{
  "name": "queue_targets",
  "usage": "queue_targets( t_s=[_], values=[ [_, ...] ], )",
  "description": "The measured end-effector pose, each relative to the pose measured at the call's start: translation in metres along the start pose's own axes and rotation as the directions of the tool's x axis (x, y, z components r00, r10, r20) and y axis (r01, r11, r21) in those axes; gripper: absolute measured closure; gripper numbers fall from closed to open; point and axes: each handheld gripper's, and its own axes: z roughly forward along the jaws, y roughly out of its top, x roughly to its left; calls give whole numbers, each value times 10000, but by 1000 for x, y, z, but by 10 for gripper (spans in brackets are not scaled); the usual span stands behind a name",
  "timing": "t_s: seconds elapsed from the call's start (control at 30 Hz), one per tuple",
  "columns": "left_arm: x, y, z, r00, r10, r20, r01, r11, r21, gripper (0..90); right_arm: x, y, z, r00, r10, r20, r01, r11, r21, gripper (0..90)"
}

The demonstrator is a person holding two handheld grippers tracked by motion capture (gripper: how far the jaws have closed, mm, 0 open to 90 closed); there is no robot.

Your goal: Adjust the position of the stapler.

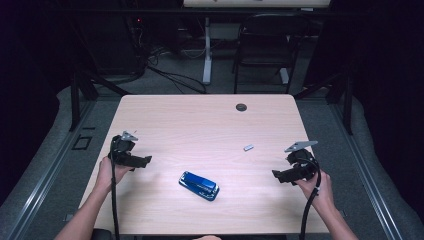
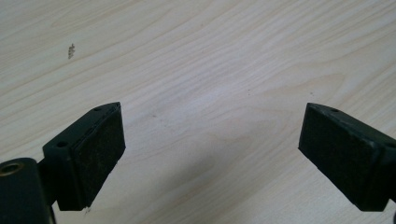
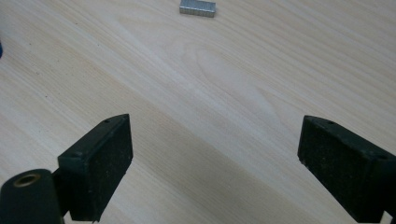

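Blue and glossy, the stapler (image 1: 199, 185) lies flat at the near middle of the table (image 1: 200, 120). Left gripper (image 1: 145, 161) is spread wide, holding nothing; right gripper (image 1: 276, 174) likewise gapes empty. A small staple block (image 1: 248, 147) lies right of centre, apart from both.

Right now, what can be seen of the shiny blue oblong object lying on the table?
The shiny blue oblong object, perhaps a stapler, has a glossy blue top over a darker base. It lies flat and diagonal on the pale wooden table, near the front edge, midway between both grippers. Neither gripper touches it. Finer details are too small to tell.
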Motion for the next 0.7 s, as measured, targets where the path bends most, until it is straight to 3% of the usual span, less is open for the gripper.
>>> queue_targets(
  t_s=[0.13,0.3,0.4,0.53,0.67,0.7],
  values=[
    [2,0,2,9997,-220,133,218,9996,184,2,-1,2,1,10000,-25,27,25,10000,19,101],
    [2,-1,0,9991,-398,133,397,9992,50,3,2,2,1,9998,-159,-100,159,9999,51,87],
    [-1,1,1,9995,-299,-61,298,9996,-26,2,2,3,2,9998,-163,-79,164,9998,83,81],
    [-7,4,5,9998,-203,42,203,9998,63,2,2,3,2,9998,-197,-74,198,9998,95,81],
    [-14,9,6,9997,-51,246,50,10000,16,38,2,4,3,9997,-236,-75,237,9997,106,84],
    [-17,9,7,9994,-26,344,24,10000,40,107,2,4,3,9995,-294,-76,295,9995,136,85]
  ],
)
